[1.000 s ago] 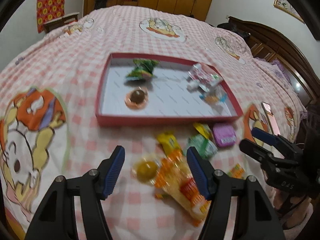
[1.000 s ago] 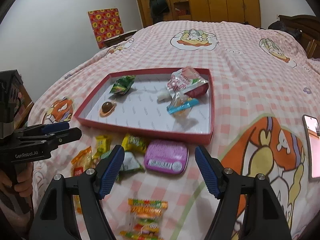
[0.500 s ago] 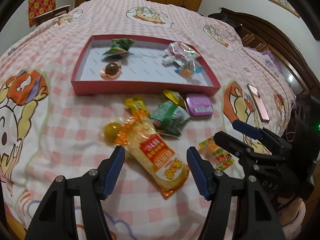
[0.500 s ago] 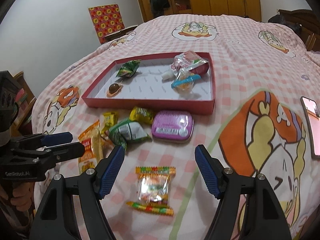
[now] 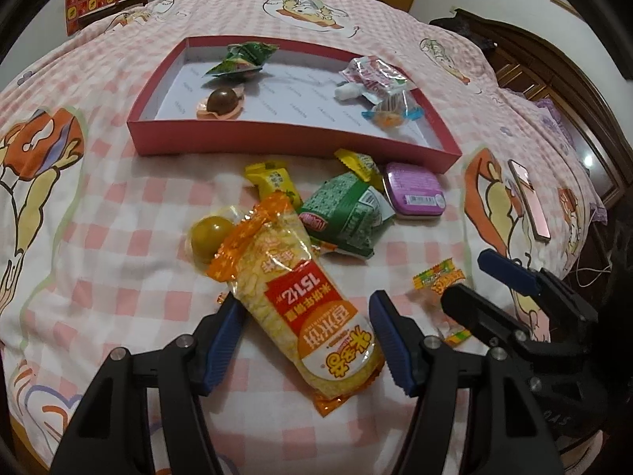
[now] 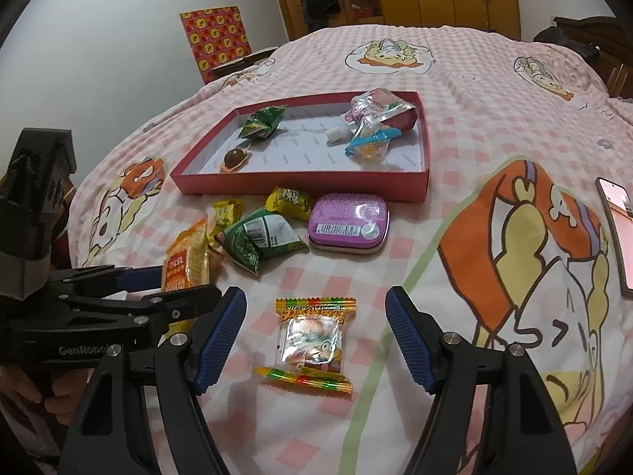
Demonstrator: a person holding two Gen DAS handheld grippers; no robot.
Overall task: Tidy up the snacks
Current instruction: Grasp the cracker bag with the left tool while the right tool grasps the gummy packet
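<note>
A red tray on the pink checked bed holds a green packet, a chocolate ball, a pouch and a wrapped candy. In front of it lies an orange rice-cracker bag. My left gripper straddles the bag's lower half. Its jaws are closing, the blue pads right beside the bag's edges but not pressing. My right gripper stands open over a small gummy packet, which lies flat between its fingers, untouched. The left gripper also shows at the right wrist view's left edge.
Loose on the bed near the tray are a purple tin, a green packet, two yellow candies and a yellow ball. A phone lies to the right. Wooden wardrobes and a headboard stand behind the bed.
Both grippers have drawn back from the tray and come lower. The orange bag now lies between the left fingers, and the gummy packet has come between the right fingers.
</note>
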